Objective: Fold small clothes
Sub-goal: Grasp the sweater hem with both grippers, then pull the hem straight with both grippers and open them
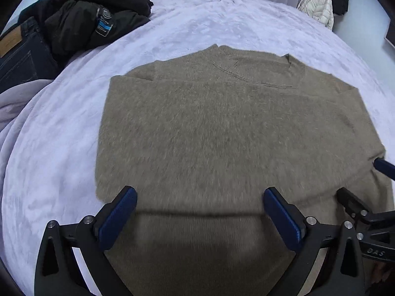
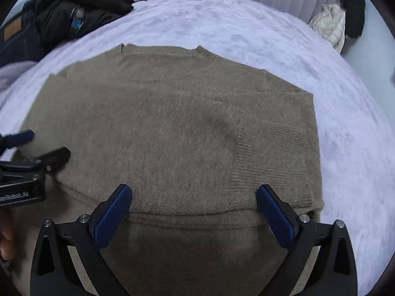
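A fuzzy olive-brown sweater (image 1: pixel 222 128) lies flat on the bed, collar at the far side, both sleeves folded in over the body. It also shows in the right wrist view (image 2: pixel 172 123), with a ribbed cuff (image 2: pixel 271 157) lying on top at the right. My left gripper (image 1: pixel 200 197) is open and empty, just above the sweater's near part, over a fold line. My right gripper (image 2: pixel 193 194) is open and empty over the same near part, further right. Each gripper shows at the edge of the other's view.
The bed has a pale lilac fleece cover (image 1: pixel 61 128). A black jacket (image 1: pixel 86 22) and dark jeans (image 1: pixel 19 56) lie piled at the far left. A white puffer jacket (image 1: pixel 318 7) hangs at the far right by the curtain.
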